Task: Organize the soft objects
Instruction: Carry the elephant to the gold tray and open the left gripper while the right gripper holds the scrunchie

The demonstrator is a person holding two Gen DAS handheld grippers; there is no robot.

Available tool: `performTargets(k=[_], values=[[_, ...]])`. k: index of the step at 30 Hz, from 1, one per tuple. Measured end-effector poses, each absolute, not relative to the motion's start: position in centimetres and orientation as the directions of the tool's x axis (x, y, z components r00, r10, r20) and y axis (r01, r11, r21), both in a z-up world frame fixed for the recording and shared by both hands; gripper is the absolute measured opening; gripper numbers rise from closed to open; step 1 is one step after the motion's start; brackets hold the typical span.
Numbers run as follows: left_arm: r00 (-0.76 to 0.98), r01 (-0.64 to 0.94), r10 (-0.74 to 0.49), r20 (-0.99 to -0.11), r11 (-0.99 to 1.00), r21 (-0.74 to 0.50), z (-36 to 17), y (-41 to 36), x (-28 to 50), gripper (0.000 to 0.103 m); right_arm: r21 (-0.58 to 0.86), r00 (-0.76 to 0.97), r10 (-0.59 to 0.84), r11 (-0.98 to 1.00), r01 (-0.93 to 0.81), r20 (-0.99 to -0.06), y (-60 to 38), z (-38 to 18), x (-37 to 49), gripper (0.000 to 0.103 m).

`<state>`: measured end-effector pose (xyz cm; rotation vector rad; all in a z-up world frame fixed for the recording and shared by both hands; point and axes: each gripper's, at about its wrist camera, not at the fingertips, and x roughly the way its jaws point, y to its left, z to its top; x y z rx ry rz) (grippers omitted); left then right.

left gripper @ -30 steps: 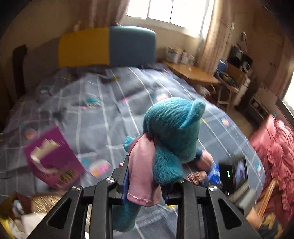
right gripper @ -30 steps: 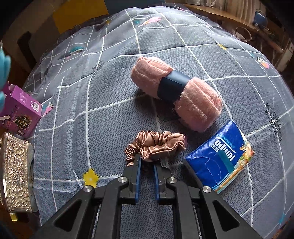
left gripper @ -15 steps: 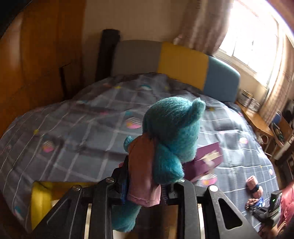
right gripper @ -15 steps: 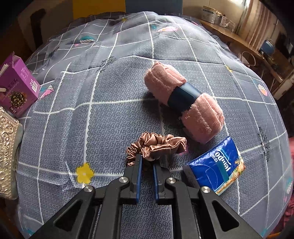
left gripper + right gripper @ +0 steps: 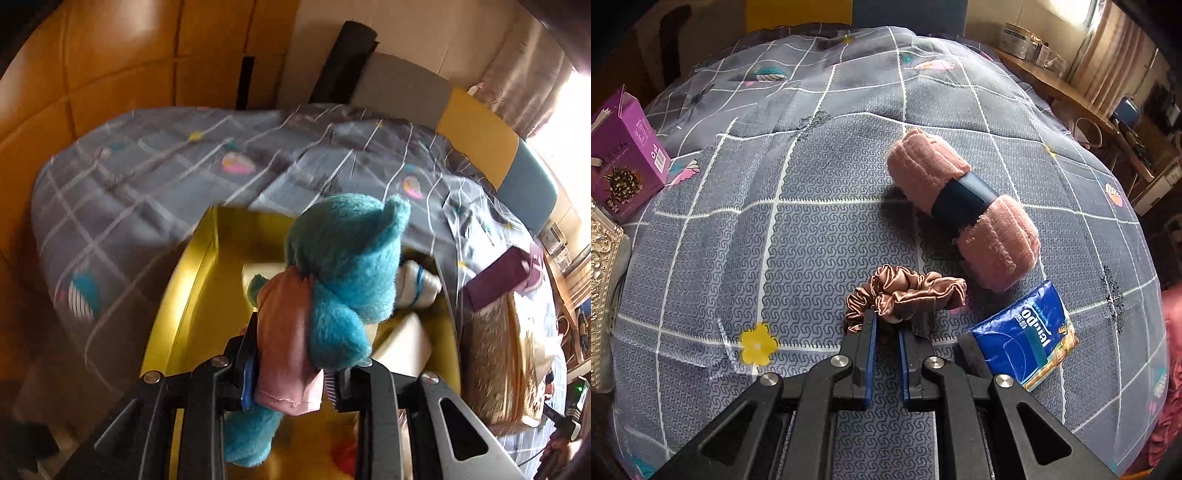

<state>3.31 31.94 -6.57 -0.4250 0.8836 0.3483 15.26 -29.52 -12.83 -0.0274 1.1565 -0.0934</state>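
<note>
My left gripper (image 5: 291,354) is shut on a teal plush toy (image 5: 343,273) with a pink cloth part, and holds it over an open yellow box (image 5: 192,280). The box holds a white rolled item with blue thread (image 5: 417,288) and a cream block (image 5: 402,343). My right gripper (image 5: 886,321) is shut on a brown satin scrunchie (image 5: 905,291) that lies on the bed. A rolled pink towel with a dark band (image 5: 960,210) lies just beyond the scrunchie.
A blue tissue pack (image 5: 1023,339) lies right of the right gripper. A purple carton (image 5: 622,158) and an ornate gold box (image 5: 602,280) sit at the bed's left edge; both also show right of the yellow box (image 5: 498,273). The grey checked bedspread (image 5: 812,229) surrounds everything.
My left gripper has swung left and down with the plush toy, from facing the headboard to hanging over the yellow box. The right gripper stays shut on the scrunchie, barely shifted.
</note>
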Motion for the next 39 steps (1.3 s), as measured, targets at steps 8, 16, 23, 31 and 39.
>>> performTargets(k=[8, 16, 23, 31, 39], values=[[0.552, -0.468, 0.193, -0.811, 0.877, -0.11, -9.1, 28.2, 0.3, 0.038, -0.078, 0.401, -0.093, 0.995, 0.054, -0.912, -29.5, -12.8, 15.3, 0.01], [0.56, -0.444, 0.263, -0.785, 0.896, -0.016, -8.6, 25.9, 0.0, 0.043, -0.081, 0.401, -0.095, 0.995, 0.052, -0.911, -29.3, -12.7, 15.1, 0.01], [0.619, -0.422, 0.29, -0.729, 0.907, 0.003, -6.1, 24.9, -0.6, 0.044, -0.082, 0.402, -0.095, 0.995, 0.051, -0.911, -29.3, -12.8, 15.2, 0.01], [0.668, -0.357, 0.248, -0.702, 0.934, -0.009, -4.3, 23.1, -0.4, 0.044, -0.071, 0.399, -0.088, 0.996, 0.058, -0.912, -29.4, -12.6, 15.1, 0.01], [0.685, -0.286, 0.207, -0.698, 0.958, 0.004, -4.0, 20.6, 0.1, 0.044, -0.047, 0.401, -0.072, 0.996, 0.072, -0.913, -29.9, -12.8, 15.4, 0.009]])
